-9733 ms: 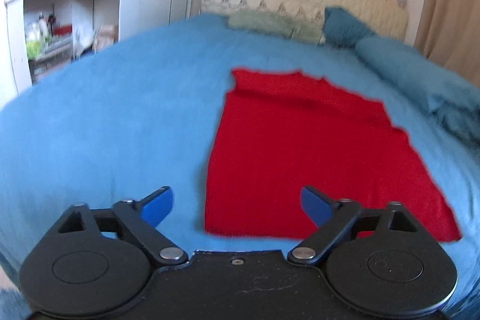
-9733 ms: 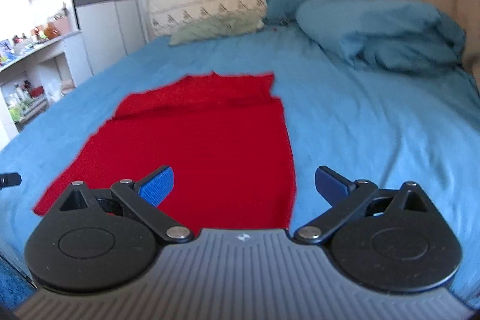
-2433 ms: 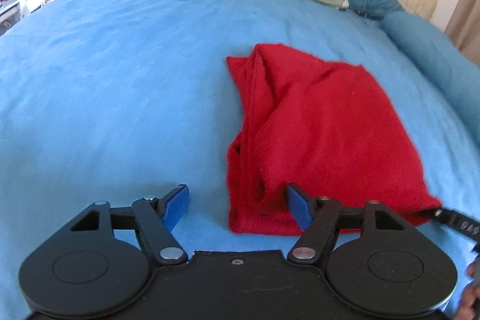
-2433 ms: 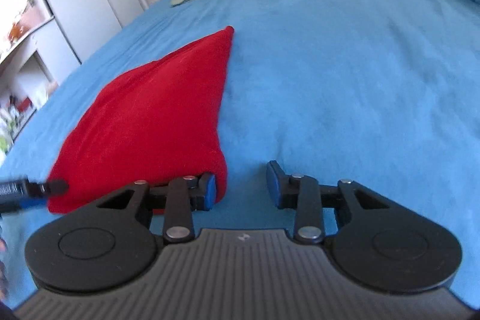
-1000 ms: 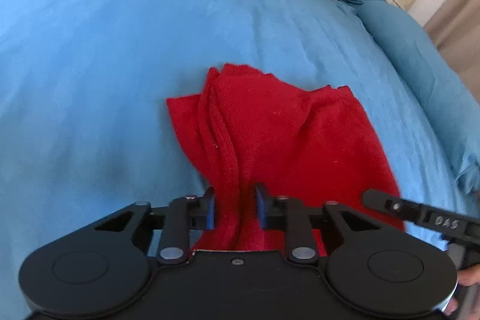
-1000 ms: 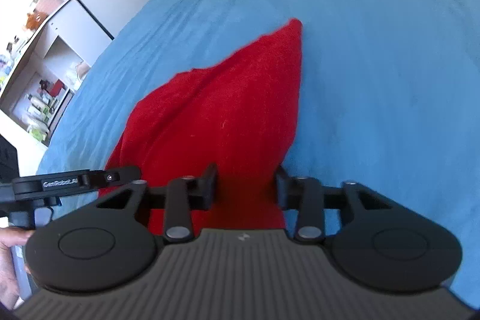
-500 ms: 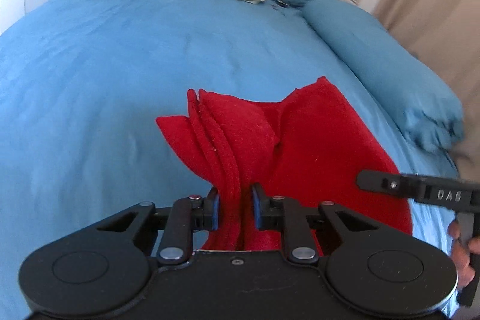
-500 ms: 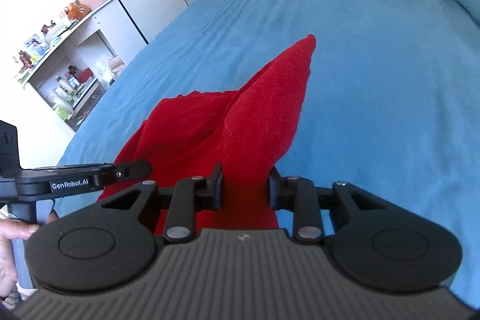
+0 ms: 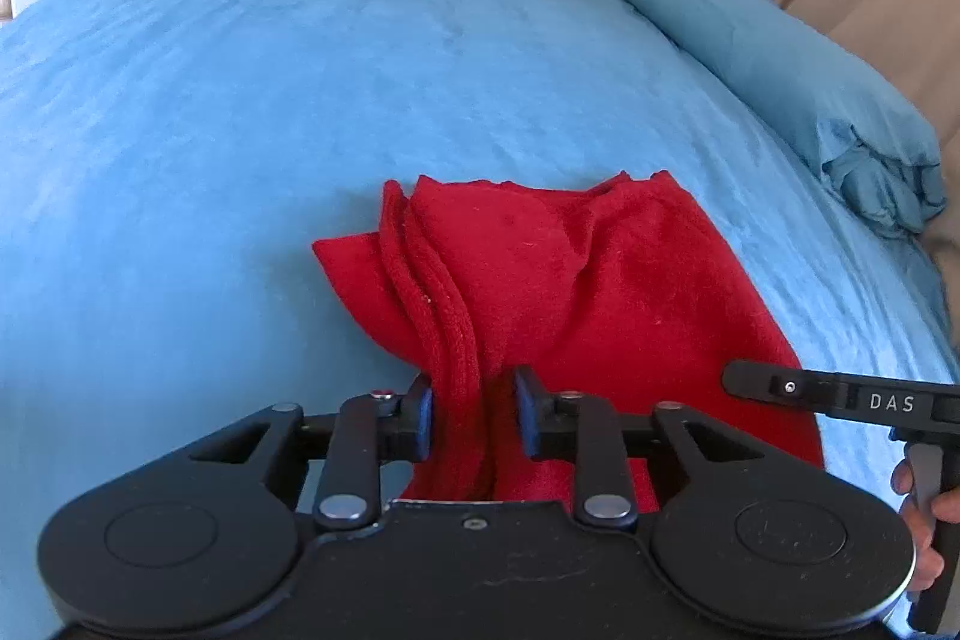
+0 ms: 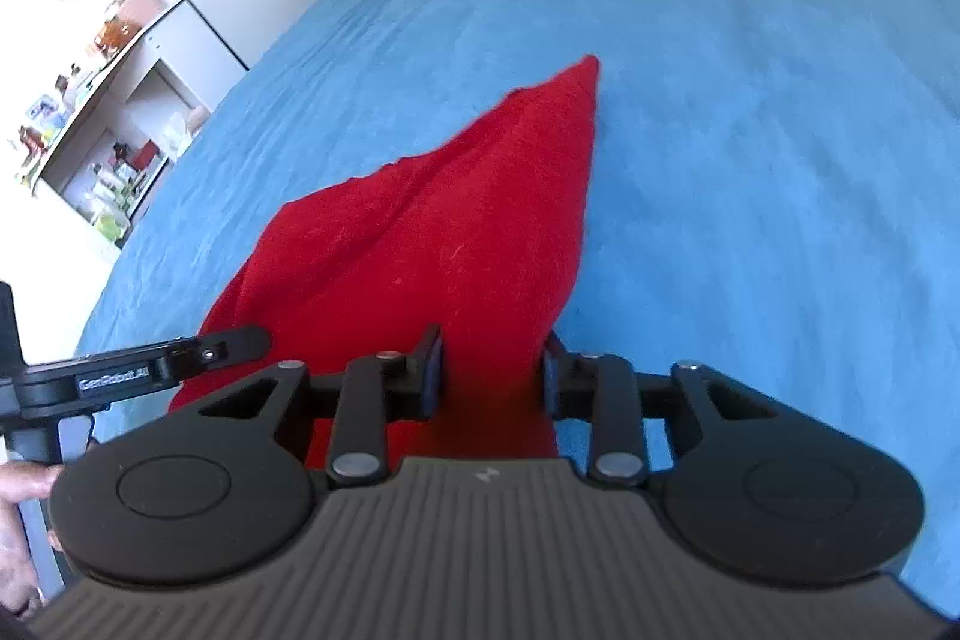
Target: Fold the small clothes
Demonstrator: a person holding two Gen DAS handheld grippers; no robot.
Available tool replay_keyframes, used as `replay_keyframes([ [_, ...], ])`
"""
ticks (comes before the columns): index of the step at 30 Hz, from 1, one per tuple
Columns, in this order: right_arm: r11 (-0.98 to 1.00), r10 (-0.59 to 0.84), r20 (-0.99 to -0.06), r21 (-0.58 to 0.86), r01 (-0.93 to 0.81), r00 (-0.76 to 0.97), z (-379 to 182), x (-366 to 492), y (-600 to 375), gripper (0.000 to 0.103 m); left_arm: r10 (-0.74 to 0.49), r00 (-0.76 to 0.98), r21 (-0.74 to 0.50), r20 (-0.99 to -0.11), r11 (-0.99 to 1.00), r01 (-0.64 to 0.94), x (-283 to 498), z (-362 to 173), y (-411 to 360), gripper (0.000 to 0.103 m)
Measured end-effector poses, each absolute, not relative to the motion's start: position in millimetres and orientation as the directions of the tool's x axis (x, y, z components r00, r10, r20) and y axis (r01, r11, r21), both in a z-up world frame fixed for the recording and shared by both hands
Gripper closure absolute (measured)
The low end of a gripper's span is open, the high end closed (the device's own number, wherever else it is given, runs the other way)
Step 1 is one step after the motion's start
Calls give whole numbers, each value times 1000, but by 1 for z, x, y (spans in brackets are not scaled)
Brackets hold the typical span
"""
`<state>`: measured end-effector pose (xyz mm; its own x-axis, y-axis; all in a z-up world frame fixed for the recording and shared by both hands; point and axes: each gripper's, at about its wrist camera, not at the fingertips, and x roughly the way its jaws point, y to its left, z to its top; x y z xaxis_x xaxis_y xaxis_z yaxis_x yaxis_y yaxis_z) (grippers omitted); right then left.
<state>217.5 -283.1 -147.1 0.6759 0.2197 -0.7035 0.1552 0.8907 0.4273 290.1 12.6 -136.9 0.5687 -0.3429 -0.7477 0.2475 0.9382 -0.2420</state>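
Between both grippers — red cloth [image 9: 576,280], lengthwise away.

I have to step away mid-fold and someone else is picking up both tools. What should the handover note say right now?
Left hand-held gripper: shut on the bunched, layered near edge of the red knit garment.
Right hand-held gripper: shut on the same garment's other near corner.
Position: the near edge is pinched in both tools; the far end trails onto the blue bedspread.
Done: the garment is already doubled, with several layers showing at the left grip.
Left: probably carry the near edge onto the far end, release both, smooth it flat. How neat the hidden layers are cannot be judged.
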Motion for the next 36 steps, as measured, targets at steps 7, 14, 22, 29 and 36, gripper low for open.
replay_keyframes([
  [7, 923, 168, -699, 359, 139, 695, -130, 208, -274, 20, -236, 628, -129, -741, 969, 212, 278, -133, 21, 30],
  [14, 929, 161, -700, 346, 134, 696, -137, 172, -276, 14, -221, 627, -119, -747, 972, 200, 246, -133, 39, 28],
  [22, 937, 97, -753, 289, 195, 651, -153, 167, -277, 14, -148, 600, -45, -786, 982, 183, 233, -155, 36, 22],
  [29, 977, 43, -709, 177, 118, 704, -76, 130, -251, 13, -113, 727, 0, -677, 988, 153, 194, -69, 38, 25],
  [36, 984, -63, -631, 88, 153, 773, 24, 59, -205, 0, -157, 808, -48, -567, 986, 158, 112, 35, 48, 0],
])
